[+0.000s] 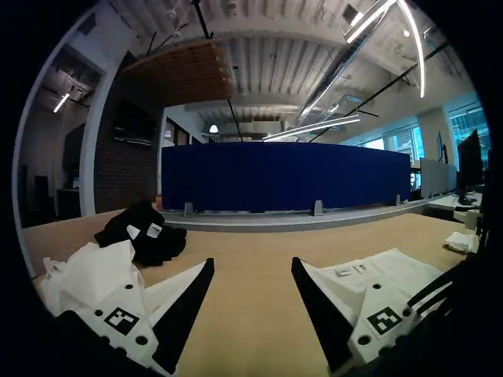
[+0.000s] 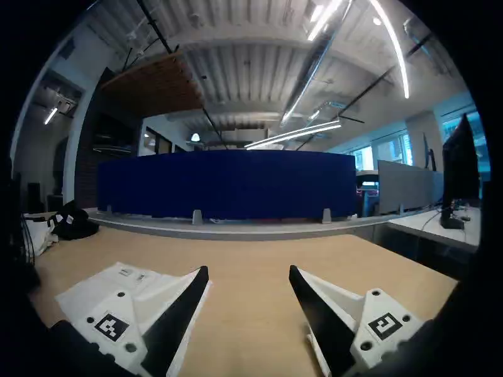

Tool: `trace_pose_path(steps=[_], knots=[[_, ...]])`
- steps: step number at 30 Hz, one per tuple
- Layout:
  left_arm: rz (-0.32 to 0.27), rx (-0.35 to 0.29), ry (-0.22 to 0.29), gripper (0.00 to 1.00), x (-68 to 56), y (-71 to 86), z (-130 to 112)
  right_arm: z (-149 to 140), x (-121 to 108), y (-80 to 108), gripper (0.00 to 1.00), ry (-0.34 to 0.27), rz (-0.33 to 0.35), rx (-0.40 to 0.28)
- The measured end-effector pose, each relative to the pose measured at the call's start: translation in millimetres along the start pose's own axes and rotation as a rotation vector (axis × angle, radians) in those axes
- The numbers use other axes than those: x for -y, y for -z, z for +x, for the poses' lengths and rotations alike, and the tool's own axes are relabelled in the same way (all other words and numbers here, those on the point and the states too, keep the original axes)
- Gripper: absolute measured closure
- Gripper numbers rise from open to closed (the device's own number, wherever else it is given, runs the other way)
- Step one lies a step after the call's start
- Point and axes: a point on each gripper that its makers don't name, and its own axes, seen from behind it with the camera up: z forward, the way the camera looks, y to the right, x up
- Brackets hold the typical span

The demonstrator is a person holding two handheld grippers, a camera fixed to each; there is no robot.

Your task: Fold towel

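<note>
A flat, folded white towel (image 1: 377, 267) with small labels lies on the wooden table (image 1: 251, 251), partly behind the right finger in the left gripper view. In the right gripper view the same white towel (image 2: 116, 279) lies low on the left, behind that gripper's left finger. My left gripper (image 1: 251, 262) is open over bare tabletop, with nothing between its fingers. My right gripper (image 2: 248, 270) is also open and holds nothing, over the table (image 2: 251, 251).
A crumpled white cloth (image 1: 94, 273) and a black garment (image 1: 141, 232) lie at the table's left; the black garment (image 2: 72, 226) is far off to the left in the right gripper view. A blue partition (image 1: 283, 176) runs along the far edge. A small white cloth (image 1: 462, 242) sits right.
</note>
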Motion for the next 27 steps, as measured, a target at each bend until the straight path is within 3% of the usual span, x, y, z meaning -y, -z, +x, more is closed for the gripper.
trace_pose_path(steps=[27], knots=[[-0.001,0.0,0.0,0.09,-1.7,1.7,-0.5,0.0,0.2,0.1,0.0,0.0,0.0,0.0]])
